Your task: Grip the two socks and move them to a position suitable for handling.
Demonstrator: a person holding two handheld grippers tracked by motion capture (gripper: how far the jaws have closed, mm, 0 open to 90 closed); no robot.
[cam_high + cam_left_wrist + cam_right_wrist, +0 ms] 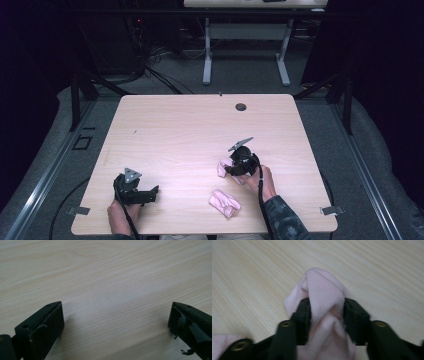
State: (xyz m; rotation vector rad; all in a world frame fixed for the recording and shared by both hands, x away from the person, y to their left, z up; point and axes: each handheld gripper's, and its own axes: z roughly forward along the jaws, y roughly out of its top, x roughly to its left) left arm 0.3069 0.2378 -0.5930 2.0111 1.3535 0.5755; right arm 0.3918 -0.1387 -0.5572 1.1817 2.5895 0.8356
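Note:
A pink cloth (322,285) is bunched into a ridge between the jaws of my right gripper (327,307), and both pads press on its sides. In the high view this cloth (222,169) pokes out to the left of the right gripper (231,169), at the table's right middle. A second pink cloth (224,203) lies crumpled near the front edge, just below that gripper; a corner of pink fabric (219,342) also sits at the lower left of the right gripper view. My left gripper (154,192) rests at the front left, its jaws wide open over bare wood (116,315).
The light wooden table (200,130) has a round cable hole (241,106) near its far edge. Dark floor, cables and another table's white legs (207,60) lie beyond it.

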